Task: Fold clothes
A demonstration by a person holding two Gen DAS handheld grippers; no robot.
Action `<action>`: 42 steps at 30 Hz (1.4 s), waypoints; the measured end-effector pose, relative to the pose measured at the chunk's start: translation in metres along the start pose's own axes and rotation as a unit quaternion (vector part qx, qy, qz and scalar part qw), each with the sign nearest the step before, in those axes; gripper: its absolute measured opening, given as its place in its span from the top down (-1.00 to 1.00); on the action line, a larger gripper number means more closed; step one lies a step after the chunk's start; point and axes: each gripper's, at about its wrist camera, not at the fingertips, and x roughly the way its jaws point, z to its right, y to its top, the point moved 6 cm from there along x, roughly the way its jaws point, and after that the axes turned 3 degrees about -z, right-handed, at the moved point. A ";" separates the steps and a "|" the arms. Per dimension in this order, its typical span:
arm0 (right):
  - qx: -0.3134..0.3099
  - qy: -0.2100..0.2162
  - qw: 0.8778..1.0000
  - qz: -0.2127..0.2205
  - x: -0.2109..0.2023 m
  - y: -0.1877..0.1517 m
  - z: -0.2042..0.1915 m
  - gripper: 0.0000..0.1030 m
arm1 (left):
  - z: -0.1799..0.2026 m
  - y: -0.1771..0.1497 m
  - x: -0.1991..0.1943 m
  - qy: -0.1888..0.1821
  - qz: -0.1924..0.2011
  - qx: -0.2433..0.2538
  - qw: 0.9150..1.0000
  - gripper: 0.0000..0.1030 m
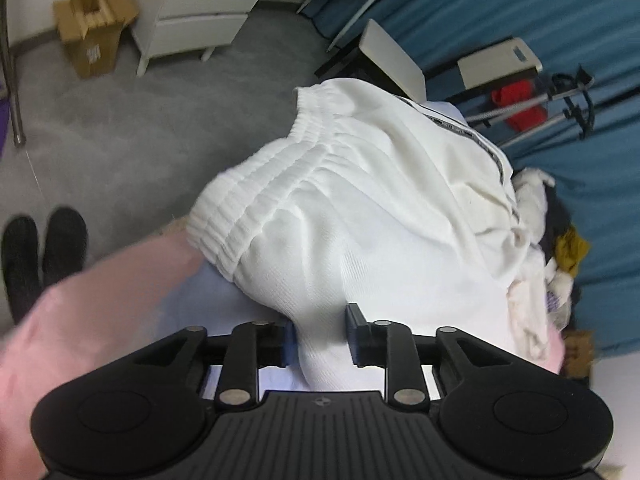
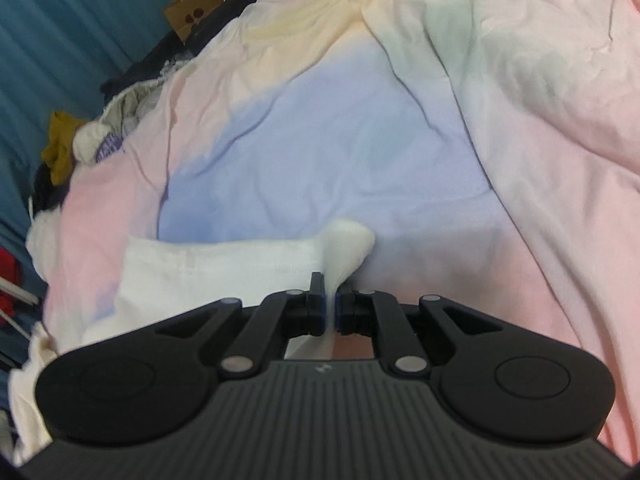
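White shorts (image 1: pixel 360 208) with a ribbed elastic waistband and a dark side stripe lie bunched on a pastel pink, blue and yellow bed sheet (image 2: pixel 360 128). In the left wrist view my left gripper (image 1: pixel 320 334) has its jaws partly apart with a fold of the white fabric between them, gripping it. In the right wrist view my right gripper (image 2: pixel 329 308) is shut on a pinched corner of the same white shorts (image 2: pixel 224 260), which spread flat to the left on the sheet.
A pile of other clothes (image 2: pixel 80 140) lies at the bed's left edge by a blue curtain (image 2: pixel 60 40). A paper bag (image 2: pixel 192 4) stands behind. In the left view there are grey floor, a cardboard box (image 1: pixel 92 28), a white drawer unit (image 1: pixel 200 12) and black shoes (image 1: pixel 40 256).
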 end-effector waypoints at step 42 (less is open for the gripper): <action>-0.346 0.286 0.892 0.045 -0.112 -0.126 -0.178 -0.53 | 0.344 -0.193 0.129 -0.021 0.145 0.475 0.868 -0.99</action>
